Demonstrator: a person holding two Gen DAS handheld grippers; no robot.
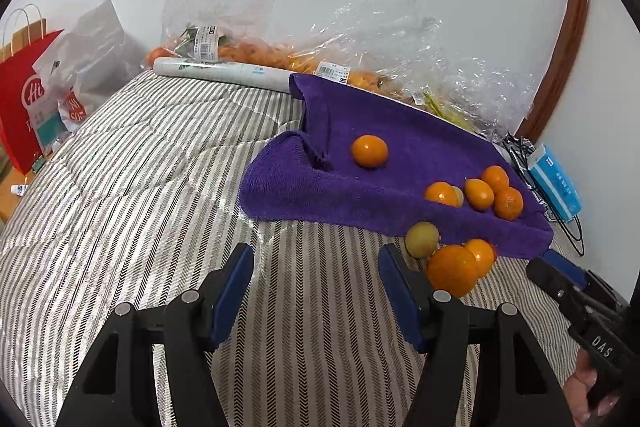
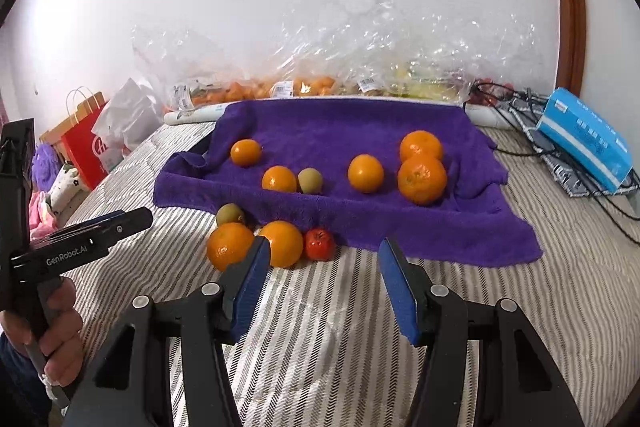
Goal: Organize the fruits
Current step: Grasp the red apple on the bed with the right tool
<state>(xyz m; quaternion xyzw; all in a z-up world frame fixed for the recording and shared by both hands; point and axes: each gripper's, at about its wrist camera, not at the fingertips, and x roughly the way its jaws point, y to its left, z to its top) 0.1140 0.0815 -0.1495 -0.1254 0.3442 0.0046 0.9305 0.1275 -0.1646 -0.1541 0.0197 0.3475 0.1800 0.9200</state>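
On the striped bedcover (image 2: 520, 307), your left gripper (image 1: 316, 291) and right gripper (image 2: 324, 279) both gape empty; oranges (image 2: 256, 245) sit beside the purple towel (image 2: 400, 227).

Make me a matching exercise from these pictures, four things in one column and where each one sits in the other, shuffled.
Things:
1. red fruit
2. blue tissue pack
3. red paper bag
4. lone left orange

Places:
A. on the purple towel
B. on the striped bedding, just off the towel's front edge
C. on the cables at the right
D. beyond the bed's left side

Pairs: 1-B, 2-C, 3-D, 4-A
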